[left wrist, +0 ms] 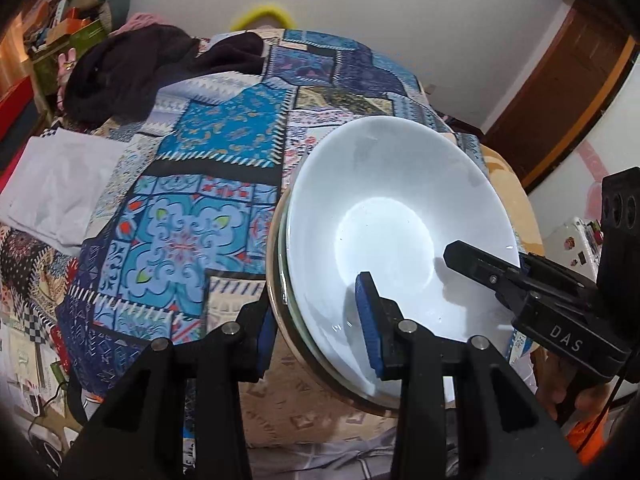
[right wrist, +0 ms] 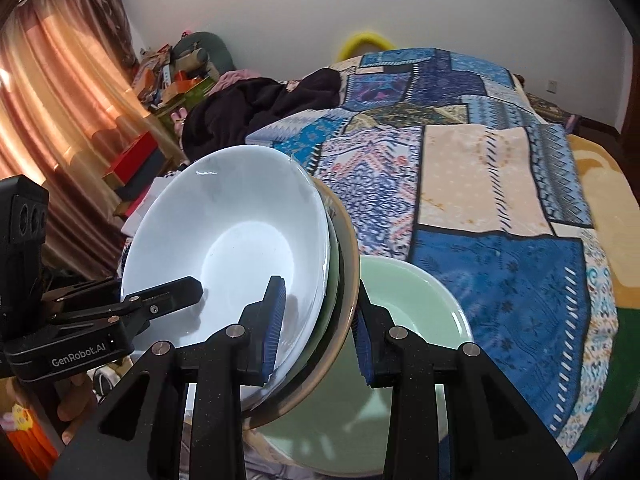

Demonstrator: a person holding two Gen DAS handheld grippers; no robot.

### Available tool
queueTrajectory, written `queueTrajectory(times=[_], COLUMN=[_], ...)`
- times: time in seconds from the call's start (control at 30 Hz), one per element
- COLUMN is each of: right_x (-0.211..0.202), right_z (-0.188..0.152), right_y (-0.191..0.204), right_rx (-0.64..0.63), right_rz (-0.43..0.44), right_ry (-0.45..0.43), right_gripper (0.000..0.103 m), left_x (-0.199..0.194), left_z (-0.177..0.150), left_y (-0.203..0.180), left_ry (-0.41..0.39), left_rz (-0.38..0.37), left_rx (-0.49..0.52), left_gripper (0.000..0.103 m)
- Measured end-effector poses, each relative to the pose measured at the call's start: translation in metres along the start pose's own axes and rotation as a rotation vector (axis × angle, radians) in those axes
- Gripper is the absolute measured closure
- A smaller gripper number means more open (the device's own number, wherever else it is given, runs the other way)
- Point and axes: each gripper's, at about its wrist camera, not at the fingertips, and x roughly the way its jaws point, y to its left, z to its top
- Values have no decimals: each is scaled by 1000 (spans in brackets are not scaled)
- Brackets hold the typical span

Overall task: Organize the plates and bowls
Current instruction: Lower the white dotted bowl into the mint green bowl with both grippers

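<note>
White bowl [left wrist: 392, 216], glossy, stacked, tilted

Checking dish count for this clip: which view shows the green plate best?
The right wrist view: the green plate lies on the bed below the lifted stack of bowls, its rim and inside showing. The left wrist view shows none of it.

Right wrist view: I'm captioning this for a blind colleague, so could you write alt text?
Both grippers, right gripper and left gripper, clamp opposite rims of a tilted stack of dishes, white bowl on top, above a patchwork bedspread. A pale green bowl lies just behind the stack.
</note>
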Motion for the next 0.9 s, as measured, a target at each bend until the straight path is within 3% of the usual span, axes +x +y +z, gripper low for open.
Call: queueTrajectory(times=[0.9], right_x=[-9], right_z=[-36], right_y=[-42], right_rx=[91], right_rz=[-44], right_ry=[55], right_gripper=[74], left_x=[37], left_z=[-11], left_y=[-53], left_ry=[97], left_rz=[-45], left_rx=[84], left_gripper=[66])
